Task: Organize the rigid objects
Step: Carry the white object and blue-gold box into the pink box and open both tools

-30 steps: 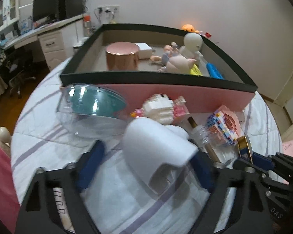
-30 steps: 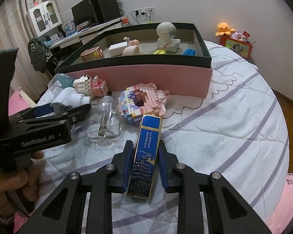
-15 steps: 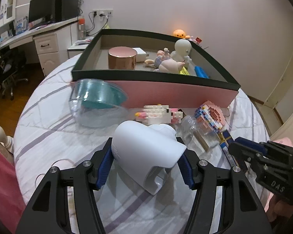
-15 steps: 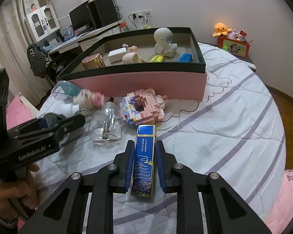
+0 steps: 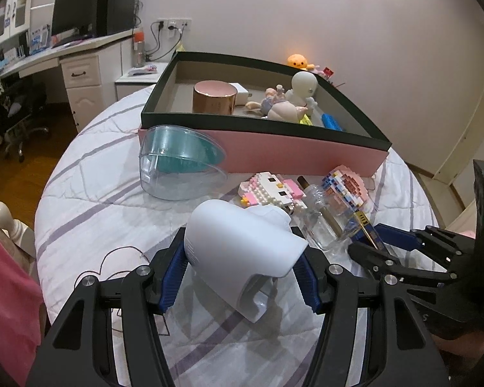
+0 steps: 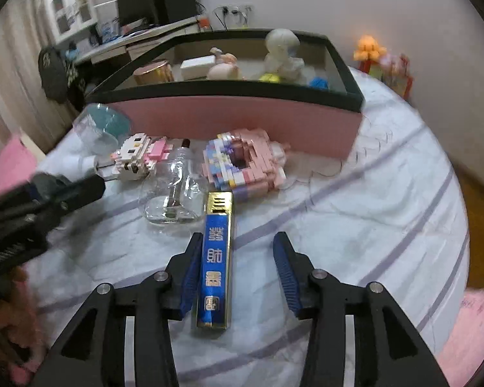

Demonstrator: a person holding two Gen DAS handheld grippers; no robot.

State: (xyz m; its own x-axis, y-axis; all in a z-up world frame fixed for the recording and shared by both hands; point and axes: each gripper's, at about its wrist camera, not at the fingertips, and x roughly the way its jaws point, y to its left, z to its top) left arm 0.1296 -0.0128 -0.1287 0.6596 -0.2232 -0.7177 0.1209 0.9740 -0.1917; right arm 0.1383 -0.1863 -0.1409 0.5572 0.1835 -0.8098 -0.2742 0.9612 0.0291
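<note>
matt white plastic dryer, glossy foil box

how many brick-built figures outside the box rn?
2. The white-and-pink brick figure lies on the bedspread left of the glass bottle; the pink-and-purple brick model lies right of it, near the pink box wall. More may be hidden.

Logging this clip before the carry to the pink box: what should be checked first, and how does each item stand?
1. Left gripper shut on the white device: ok.
2. White device lifted off the bedspread: cannot tell.
3. Right gripper holding the blue-and-gold box: not ok; jaws wide, the box lies on the bedspread beside one finger.
4. Bare floor left in the pink box: ok, beside the copper tin.
5. Glass bottle apart from the blue-and-gold box: cannot tell; it lies close by its far end.
</note>
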